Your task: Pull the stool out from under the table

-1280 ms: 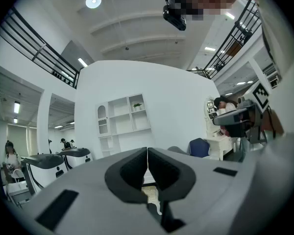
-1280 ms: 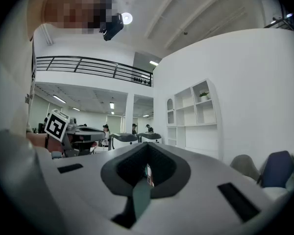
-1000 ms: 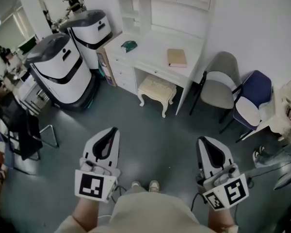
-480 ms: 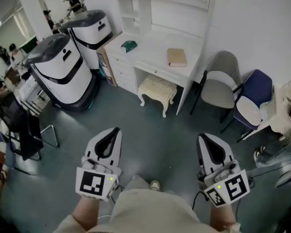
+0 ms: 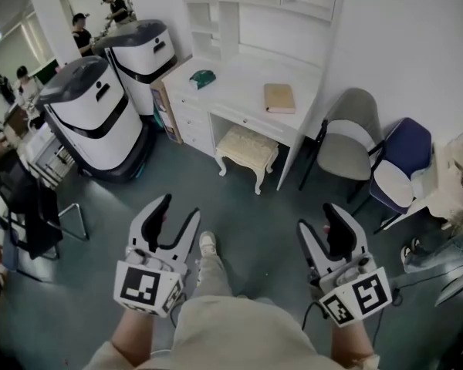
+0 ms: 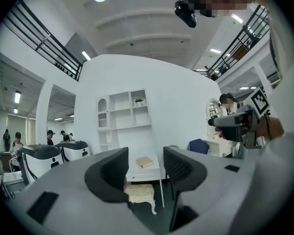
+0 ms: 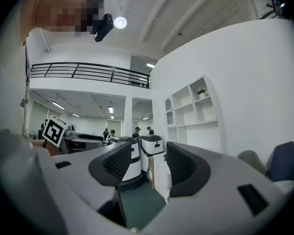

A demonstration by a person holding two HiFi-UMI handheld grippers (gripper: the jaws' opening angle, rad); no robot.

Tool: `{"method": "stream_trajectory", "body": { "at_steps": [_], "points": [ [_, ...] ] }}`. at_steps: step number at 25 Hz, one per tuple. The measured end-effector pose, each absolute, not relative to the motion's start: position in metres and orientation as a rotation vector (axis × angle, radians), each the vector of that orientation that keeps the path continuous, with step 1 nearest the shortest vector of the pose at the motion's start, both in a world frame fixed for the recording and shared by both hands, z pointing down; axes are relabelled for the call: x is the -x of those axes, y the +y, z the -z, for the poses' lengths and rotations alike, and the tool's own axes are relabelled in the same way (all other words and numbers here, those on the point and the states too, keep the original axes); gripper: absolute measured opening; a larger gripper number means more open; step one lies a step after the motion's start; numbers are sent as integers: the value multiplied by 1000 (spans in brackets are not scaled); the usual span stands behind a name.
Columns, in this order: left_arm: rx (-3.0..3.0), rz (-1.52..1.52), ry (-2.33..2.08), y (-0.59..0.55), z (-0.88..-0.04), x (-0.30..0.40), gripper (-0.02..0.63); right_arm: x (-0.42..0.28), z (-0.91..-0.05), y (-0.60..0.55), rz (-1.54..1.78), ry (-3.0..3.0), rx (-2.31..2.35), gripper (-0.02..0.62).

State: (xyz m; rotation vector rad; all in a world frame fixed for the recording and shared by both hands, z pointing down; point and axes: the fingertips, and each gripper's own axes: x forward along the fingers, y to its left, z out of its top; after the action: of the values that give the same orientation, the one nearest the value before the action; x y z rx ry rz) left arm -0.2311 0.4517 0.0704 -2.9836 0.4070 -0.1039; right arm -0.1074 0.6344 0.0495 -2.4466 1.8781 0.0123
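Note:
A cream padded stool (image 5: pixel 248 146) with white curved legs stands tucked under the white desk (image 5: pixel 231 75) against the far wall. My left gripper (image 5: pixel 179 209) and right gripper (image 5: pixel 317 217) are held side by side over the grey floor, well short of the stool. Both point level toward the desk. Their jaws have just been opening and now stand apart with nothing between them. In the left gripper view the stool (image 6: pixel 140 193) shows far off between the jaws of the left gripper (image 6: pixel 145 173). The right gripper (image 7: pixel 149 165) looks toward the white machines, with the stool out of its view.
Two large white machines (image 5: pixel 100 110) stand left of the desk. A grey chair (image 5: pixel 347 137) and a blue chair (image 5: pixel 401 160) stand to its right. A black chair (image 5: pixel 31 214) is at far left. A tan book (image 5: pixel 278 97) and a green object (image 5: pixel 202 76) lie on the desk.
Both grippers' jaws have gone from shut to apart. The person has stepped toward the desk, one foot now showing between the grippers.

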Motion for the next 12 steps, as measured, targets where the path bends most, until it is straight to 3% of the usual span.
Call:
{"method": "stream_trajectory", "body": {
  "at_steps": [12],
  "points": [
    [3022, 112, 374, 377, -96, 196, 219, 76, -68, 565, -40, 1849, 2428, 229]
  ]
}}
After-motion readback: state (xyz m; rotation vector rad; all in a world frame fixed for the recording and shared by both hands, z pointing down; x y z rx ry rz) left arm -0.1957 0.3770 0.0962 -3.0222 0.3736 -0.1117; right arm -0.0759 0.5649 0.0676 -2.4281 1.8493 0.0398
